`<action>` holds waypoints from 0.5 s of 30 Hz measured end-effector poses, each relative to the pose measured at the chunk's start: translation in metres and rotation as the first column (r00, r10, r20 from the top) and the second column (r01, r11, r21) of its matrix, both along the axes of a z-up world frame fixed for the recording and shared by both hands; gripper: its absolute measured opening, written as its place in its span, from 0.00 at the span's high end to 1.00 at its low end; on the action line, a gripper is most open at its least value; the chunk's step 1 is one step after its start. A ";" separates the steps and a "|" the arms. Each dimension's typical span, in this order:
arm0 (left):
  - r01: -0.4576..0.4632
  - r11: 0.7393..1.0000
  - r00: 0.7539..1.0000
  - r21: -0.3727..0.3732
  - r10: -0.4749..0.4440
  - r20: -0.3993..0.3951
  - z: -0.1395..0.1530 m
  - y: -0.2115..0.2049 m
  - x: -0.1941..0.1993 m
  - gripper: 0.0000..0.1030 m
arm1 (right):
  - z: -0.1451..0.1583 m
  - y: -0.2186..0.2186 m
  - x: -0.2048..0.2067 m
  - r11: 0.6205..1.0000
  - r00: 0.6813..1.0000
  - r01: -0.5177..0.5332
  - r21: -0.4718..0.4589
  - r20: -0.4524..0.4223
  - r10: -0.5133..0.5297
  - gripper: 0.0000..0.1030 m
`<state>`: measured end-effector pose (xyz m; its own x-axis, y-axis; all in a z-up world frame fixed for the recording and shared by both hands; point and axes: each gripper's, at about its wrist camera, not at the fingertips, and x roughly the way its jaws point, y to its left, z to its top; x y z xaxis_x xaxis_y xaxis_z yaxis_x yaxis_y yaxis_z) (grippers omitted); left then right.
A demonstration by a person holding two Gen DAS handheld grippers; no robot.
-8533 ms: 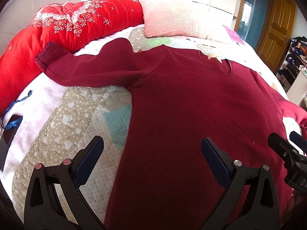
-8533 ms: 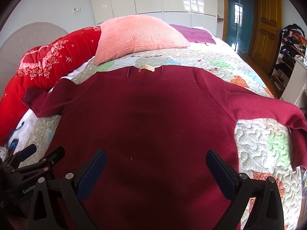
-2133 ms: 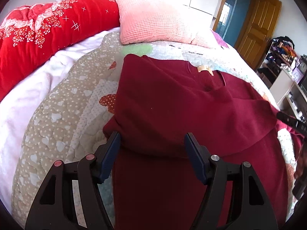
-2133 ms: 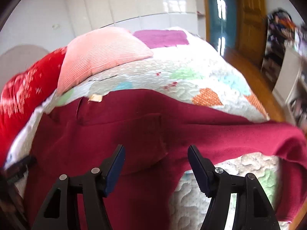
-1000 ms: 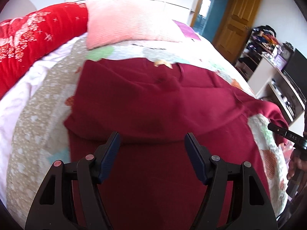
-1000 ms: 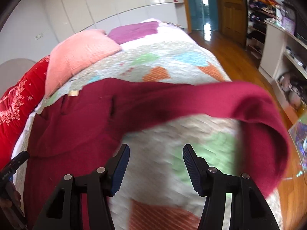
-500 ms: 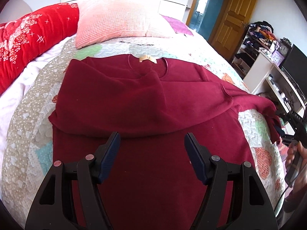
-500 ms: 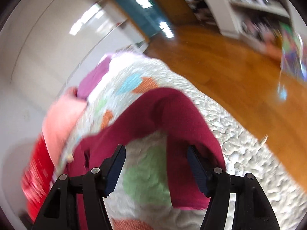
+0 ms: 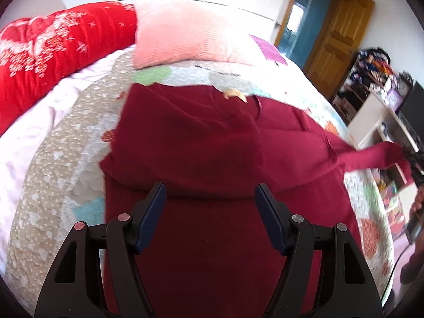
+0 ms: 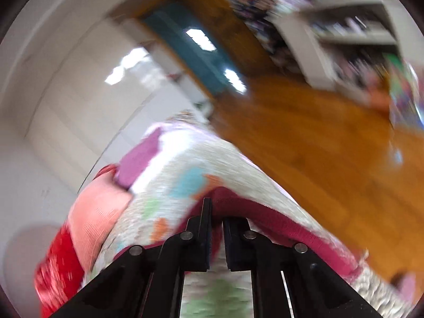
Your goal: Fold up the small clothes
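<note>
A dark red long-sleeved sweater (image 9: 212,238) lies flat on the bed, its left sleeve folded across the chest. My left gripper (image 9: 210,193) hovers open just above the sweater's middle, with nothing between its blue pads. The right sleeve (image 9: 371,156) is stretched out toward the bed's right edge. In the blurred right wrist view my right gripper (image 10: 216,212) is shut on that sleeve (image 10: 278,225), whose fabric runs between the black fingers and hangs to the right.
A red flowered quilt (image 9: 39,61) and a pink pillow (image 9: 180,42) lie at the head of the patchwork bedspread (image 9: 66,159). Beyond the bed's right side are white shelves (image 9: 376,106), a wooden door (image 9: 339,34) and a wood floor (image 10: 318,145).
My right gripper has closed on the right sleeve, rolled and lifted it, so the sleeve is now drawn out sideways. The left gripper stays open above the sweater.
</note>
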<state>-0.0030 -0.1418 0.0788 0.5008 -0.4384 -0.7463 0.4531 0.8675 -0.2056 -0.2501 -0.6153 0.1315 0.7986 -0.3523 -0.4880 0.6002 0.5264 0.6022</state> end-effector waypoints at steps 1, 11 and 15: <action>-0.013 1.000 1.000 -0.012 0.013 -0.002 0.001 0.004 0.002 0.33 | 0.013 0.007 0.007 0.999 0.999 -0.032 -0.042 0.005 0.032 0.93; -0.125 0.985 0.992 -0.119 0.122 -0.026 -0.001 0.053 0.025 0.33 | 0.074 0.223 0.173 0.669 0.724 -0.681 -0.297 -0.139 0.676 0.93; -0.141 0.978 0.989 -0.154 0.133 -0.056 -0.004 0.068 0.032 0.33 | -0.013 0.320 0.235 0.469 0.478 -0.876 -0.114 -0.332 0.813 0.81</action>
